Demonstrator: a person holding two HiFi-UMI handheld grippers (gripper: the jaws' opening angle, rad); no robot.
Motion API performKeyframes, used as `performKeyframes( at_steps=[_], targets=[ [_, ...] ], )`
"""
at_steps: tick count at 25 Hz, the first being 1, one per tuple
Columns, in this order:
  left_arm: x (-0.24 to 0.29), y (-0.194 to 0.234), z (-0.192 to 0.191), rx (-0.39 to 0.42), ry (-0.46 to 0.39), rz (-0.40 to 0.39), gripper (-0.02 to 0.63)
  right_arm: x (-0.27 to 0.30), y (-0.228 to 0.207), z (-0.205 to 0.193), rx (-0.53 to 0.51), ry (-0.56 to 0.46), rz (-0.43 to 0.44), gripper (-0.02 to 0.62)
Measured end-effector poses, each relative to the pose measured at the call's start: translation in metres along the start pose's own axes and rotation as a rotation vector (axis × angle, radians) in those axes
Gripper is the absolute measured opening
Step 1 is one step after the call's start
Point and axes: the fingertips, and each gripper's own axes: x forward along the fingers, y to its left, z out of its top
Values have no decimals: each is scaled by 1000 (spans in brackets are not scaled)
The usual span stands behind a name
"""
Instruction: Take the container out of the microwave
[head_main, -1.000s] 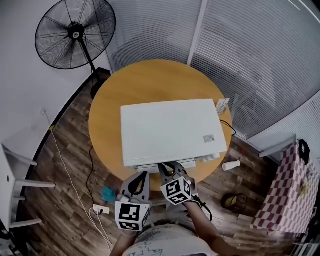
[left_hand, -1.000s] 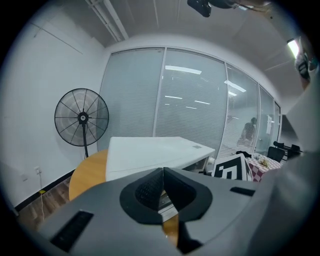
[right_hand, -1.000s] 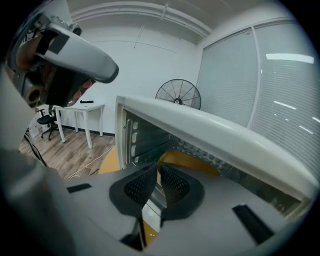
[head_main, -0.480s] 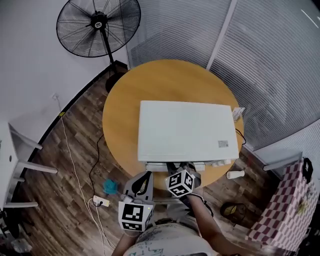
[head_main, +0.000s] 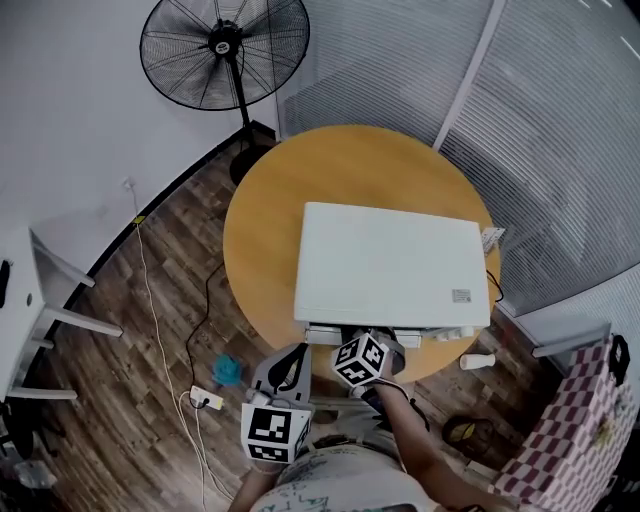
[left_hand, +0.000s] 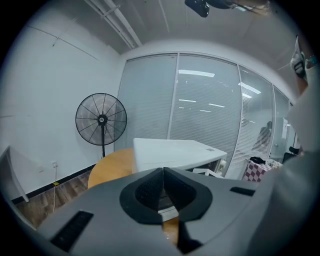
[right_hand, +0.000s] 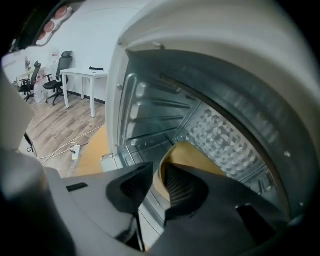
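While the right gripper (right_hand: 159, 182) closes its jaws astride the near rim of the tan container (right_hand: 192, 155), not yet pinching it, a shallow bite on that thin wall could slip and tip it on the way out. The left gripper (left_hand: 163, 172) hangs clenched and empty outside. The container sits on the microwave (right_hand: 150, 115) floor; its contents are hidden.

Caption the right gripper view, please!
Right gripper, jaws closing on rim of tan round container inside white microwave.

An office. Blind-lined glass partitions (head_main: 560, 130) rise behind the round table (head_main: 265, 215); swivel chairs (right_hand: 60, 67) and a white desk (right_hand: 87, 73) stand farther off.
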Motion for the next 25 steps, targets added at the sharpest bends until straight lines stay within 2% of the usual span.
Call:
performKeyframes(
  at_steps=[2, 5, 13, 25],
  targets=[
    [-2, 1, 0, -3, -2, 3, 14, 2, -2, 0, -14, 9, -14, 43],
    [-2, 2, -1, -8, -1, -2, 14, 4, -3, 1, -21, 17, -18, 35],
    [3, -2, 0, 10, 5, -24, 14, -2, -1, 0, 40, -4, 21, 23],
    [10, -3, -3, 21, 24, -37, 14, -14, 3, 1, 47, -35, 50, 18]
  ],
)
